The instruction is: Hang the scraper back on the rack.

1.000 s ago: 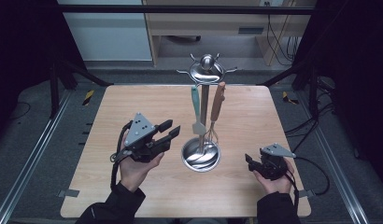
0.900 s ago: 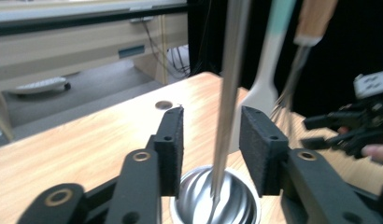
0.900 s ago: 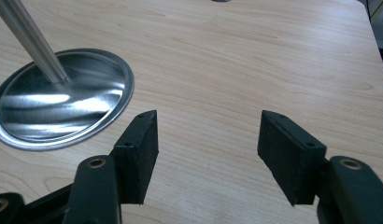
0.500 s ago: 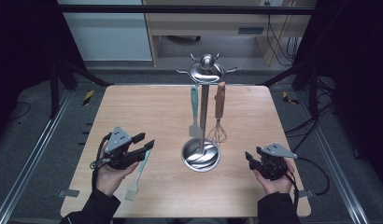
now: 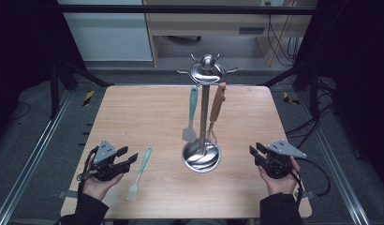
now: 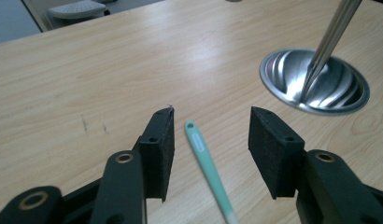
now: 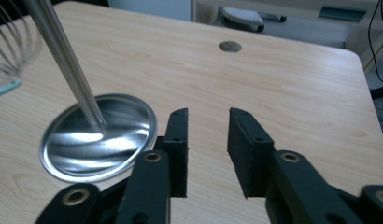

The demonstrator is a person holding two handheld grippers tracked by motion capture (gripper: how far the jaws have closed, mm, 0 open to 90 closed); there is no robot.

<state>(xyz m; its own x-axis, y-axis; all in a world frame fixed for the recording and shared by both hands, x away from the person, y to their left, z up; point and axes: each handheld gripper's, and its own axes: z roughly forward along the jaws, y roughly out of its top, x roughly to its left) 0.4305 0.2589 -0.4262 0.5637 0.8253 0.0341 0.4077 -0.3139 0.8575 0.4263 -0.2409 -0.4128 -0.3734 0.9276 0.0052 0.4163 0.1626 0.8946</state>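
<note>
Near edge, lower left of the high view: left gripper [image 5: 127,158] low over the table [image 5: 148,112], its hand behind it. Jaws apart, and they have just been opening. The mint-handled brush [image 5: 138,174] lies flat on the wood just beside this gripper, bristle end toward the near edge, hanging hole pointing away. In the left gripper view the handle [image 6: 206,161] runs up between the two pads [image 6: 162,151] with bare wood on either side, so no contact; my reading is that the brush is set down and let go, flat so it cannot roll.

Lower right of the high view: right gripper [image 5: 254,152], also low, holding nothing. In the right gripper view its jaws [image 7: 207,144] stand partly apart with only table between them; they have just been closing. It sits well clear of the stand, probably parked out of the way.

Centre, farther off: steel utensil stand [image 5: 202,157], dished round base on the table, upright rod, hooks at the top. Two tools hang from the hooks, close on either side of the rod: a teal-handled spatula [image 5: 191,115] at left, a brown-handled whisk [image 5: 215,112] at right, both hanging plumb with heads just above the base. Hanging keeps them off the wood.

Judgement: unloading the rack, one tool down, two left.
</note>
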